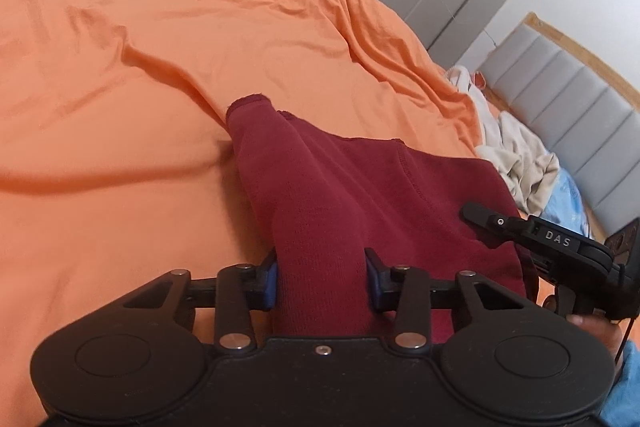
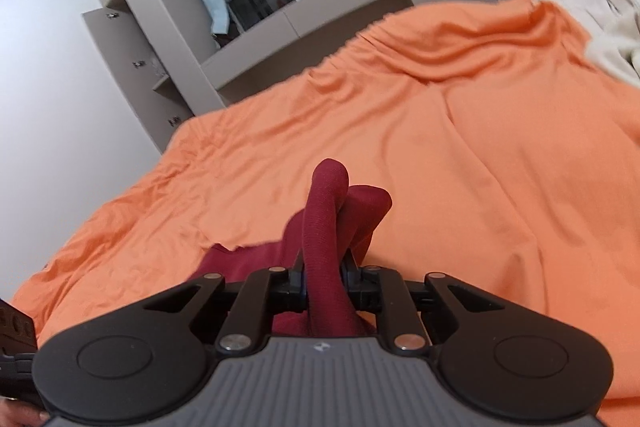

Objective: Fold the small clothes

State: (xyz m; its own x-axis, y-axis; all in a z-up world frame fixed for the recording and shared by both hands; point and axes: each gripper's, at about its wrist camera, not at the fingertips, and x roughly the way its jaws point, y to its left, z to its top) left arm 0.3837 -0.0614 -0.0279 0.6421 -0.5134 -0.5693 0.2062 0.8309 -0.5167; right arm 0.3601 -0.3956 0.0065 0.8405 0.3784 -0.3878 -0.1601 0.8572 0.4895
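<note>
A dark red knit garment [image 1: 360, 187] lies on the orange bed sheet [image 1: 140, 67]. One sleeve with its cuff stretches away from me. My left gripper [image 1: 322, 283] is shut on a thick bunch of that sleeve, with both blue pads against the fabric. In the right wrist view my right gripper [image 2: 324, 287] is shut on a narrow fold of the same red garment [image 2: 328, 195], which is lifted off the sheet [image 2: 480, 147] and sticks up beyond the jaws. The right gripper [image 1: 520, 227] also shows at the garment's right edge in the left wrist view.
A pile of cream clothes [image 1: 516, 155] lies at the bed's right side, next to a grey padded headboard [image 1: 580, 107]; the same pile [image 2: 600, 19] shows in the right wrist view. Grey cabinets [image 2: 160, 47] and a window stand beyond the bed. A light blue cloth [image 1: 568, 195] lies beside the pile.
</note>
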